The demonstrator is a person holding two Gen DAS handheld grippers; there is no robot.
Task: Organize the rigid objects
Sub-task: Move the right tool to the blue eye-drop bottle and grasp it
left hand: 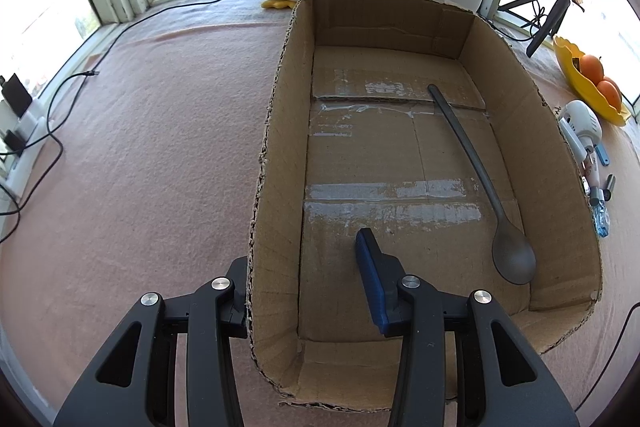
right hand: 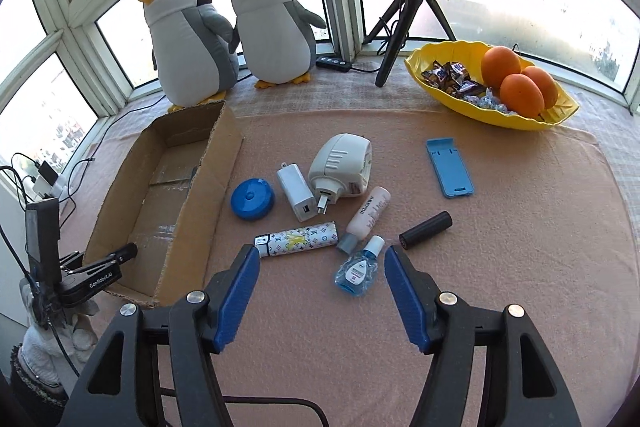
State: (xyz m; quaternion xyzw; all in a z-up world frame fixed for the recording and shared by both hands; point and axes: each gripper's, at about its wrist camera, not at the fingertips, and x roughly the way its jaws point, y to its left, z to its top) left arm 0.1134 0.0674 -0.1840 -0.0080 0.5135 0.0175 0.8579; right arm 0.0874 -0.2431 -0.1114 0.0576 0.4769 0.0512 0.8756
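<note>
Fingers (right hand: 318, 291) over probably eyedrop bottle (right hand: 357, 271)

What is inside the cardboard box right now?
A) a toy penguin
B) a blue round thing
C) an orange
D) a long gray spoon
D: the left wrist view shows only a long gray spoon lying on the floor of the cardboard box; the oranges, the blue round thing and the toy penguins are all outside it.

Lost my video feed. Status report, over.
Left gripper shut on cardboard box wall. Right gripper open, empty, over small blue bottle. Grey spoon boxed. Nothing blocking.
</note>
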